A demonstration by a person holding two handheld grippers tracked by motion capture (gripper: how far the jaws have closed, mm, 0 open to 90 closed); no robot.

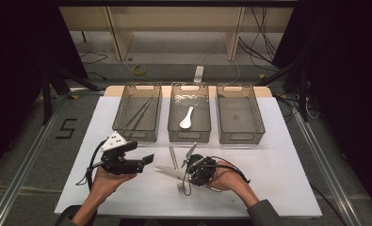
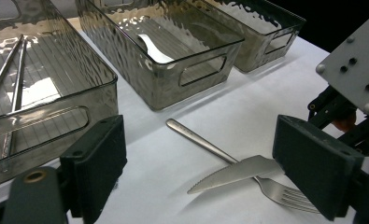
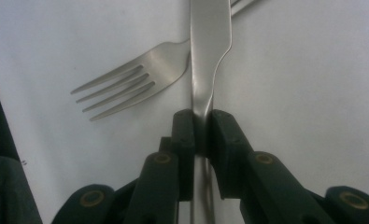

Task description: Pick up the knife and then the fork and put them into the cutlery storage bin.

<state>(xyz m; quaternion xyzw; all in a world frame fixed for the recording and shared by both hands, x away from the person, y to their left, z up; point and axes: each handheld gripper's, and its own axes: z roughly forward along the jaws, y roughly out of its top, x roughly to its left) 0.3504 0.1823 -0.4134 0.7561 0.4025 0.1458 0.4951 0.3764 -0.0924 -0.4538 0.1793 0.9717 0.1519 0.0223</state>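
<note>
Nearest my side of the tabletop (image 1: pixel 278 188), my right tongs (image 1: pixel 189 169) pinch the handle of a knife (image 3: pixel 209 42), pads pressed on either side of the metal; no earlier frame is at hand to compare. Its serrated blade (image 2: pixel 233 173) lies across a fork (image 2: pixel 229 161), the two crossing near the fork's neck, tines (image 3: pixel 117 91) resting on the white surface. Left of these, my left tongs (image 1: pixel 146 160) hover spread wide, with nothing between the pads, pointing toward the cutlery. Farther off stand three clear bins in a row: the left bin (image 1: pixel 137 134) holds chopsticks (image 1: pixel 139 113), the middle bin (image 1: pixel 189 135) a white spoon (image 1: pixel 187 117), and the right bin (image 1: pixel 240 136) sits beside it
</note>
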